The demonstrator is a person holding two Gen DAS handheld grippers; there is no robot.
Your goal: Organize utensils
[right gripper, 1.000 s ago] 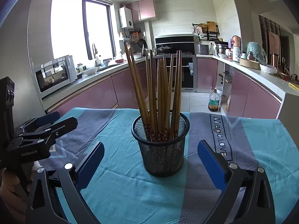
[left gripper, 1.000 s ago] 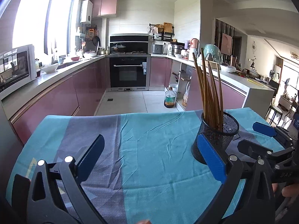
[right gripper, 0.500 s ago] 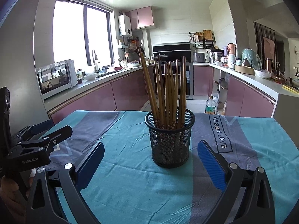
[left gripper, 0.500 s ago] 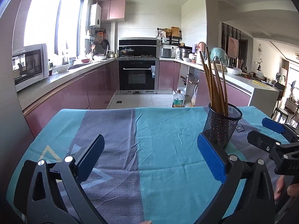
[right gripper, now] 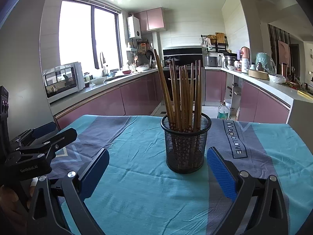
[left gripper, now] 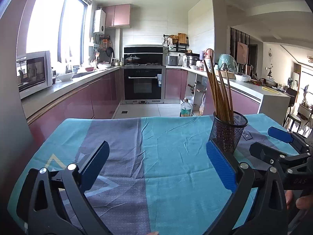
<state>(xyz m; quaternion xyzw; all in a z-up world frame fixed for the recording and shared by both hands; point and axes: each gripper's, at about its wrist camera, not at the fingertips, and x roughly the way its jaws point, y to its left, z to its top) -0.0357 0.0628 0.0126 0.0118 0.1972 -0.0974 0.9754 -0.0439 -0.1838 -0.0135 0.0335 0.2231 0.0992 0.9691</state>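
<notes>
Here, chopsticks [right gripper: 183, 92] stand in a mesh cup [right gripper: 185, 143] just beyond the wide-spread right gripper [right gripper: 157, 173]; the left gripper [left gripper: 156, 166], also wide, holds nothing.

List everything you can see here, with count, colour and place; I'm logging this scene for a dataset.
mesh cup: one, black, upright on the cloth, ahead of the right gripper
chopsticks: a bundle, count unclear, brown wood, standing in the mesh cup
tablecloth: one, teal with grey-purple bands, covering the table
microwave: one, white, on the left counter
oven: one, black, built in at the far wall
bottle: one, clear with green label, on the floor
left gripper: one, black with blue pads, open, holding nothing
right gripper: one, black with blue pads, open, holding nothing
</notes>
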